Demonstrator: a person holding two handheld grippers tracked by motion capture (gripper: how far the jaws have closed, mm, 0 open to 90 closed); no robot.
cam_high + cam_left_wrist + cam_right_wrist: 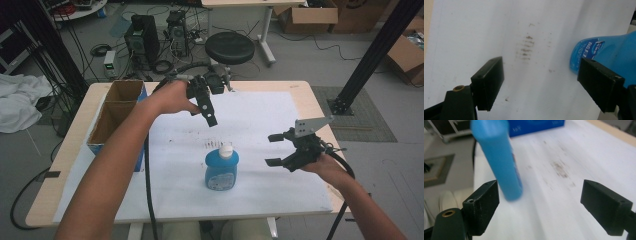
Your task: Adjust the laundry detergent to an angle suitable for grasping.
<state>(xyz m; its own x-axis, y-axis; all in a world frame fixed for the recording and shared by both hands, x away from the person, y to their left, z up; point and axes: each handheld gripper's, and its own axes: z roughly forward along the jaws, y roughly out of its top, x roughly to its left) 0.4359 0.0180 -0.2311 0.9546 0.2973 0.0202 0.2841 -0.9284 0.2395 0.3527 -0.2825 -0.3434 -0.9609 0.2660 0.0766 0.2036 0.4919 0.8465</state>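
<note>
- An open cardboard box [118,107] with blue outer sides sits at the table's left edge, partly on the white sheet [260,115] that covers most of the wooden table [300,86].
- The left gripper [210,112] is held above the sheet just right of the box, beyond the bottle, angled downward. In the left gripper view its jaws stand wide apart with nothing between them; brown smudges [525,47] mark the sheet beneath, and the bottle [609,55] lies off to the right, behind the right-hand jaw.
- A blue bottle [221,167] with a white cap [226,149] stands upright on the sheet near the table's middle, between the two grippers and touched by neither.
- The right gripper [275,149] hovers right of the bottle, pointing toward it, near but apart. Its jaws are spread wide and empty; in the right gripper view the blurred bottle [499,162] appears just past the left-hand jaw.
- On the floor beyond the table stand a black round stool [229,47] and some electronics with cables [145,40].
</note>
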